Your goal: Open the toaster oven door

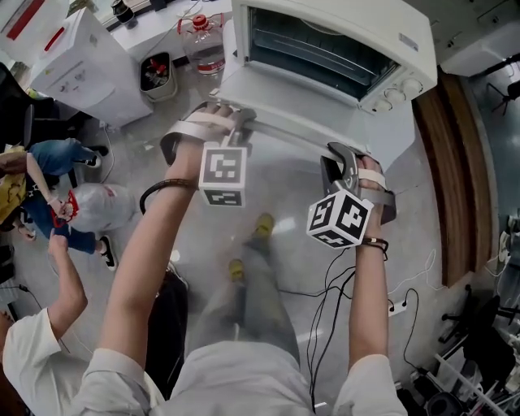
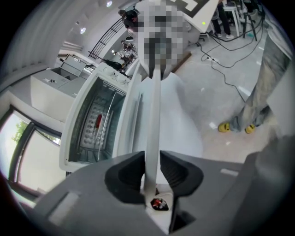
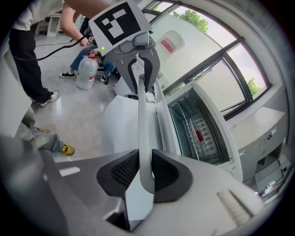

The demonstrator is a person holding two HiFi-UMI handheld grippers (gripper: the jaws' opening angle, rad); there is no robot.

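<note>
At the upper middle of the head view, the left tongs (image 1: 234,122) pinch the left end of the handle (image 1: 284,132). The door (image 1: 317,120) hangs open below the oven (image 1: 341,16), which is at the top of the frame. More to the right, the right tongs (image 1: 340,158) pinch the other end of the handle. I think both hands should go down together, level, so the bar does not slip, and let go only when the door rests.

The toaster oven (image 1: 382,32) runs off the head view's top edge. Beyond my left gripper (image 2: 151,168), the door handle (image 2: 152,120) between its jaws is blurred over at its far end. A red speck (image 2: 98,120) inside the oven is too small to tell.
</note>
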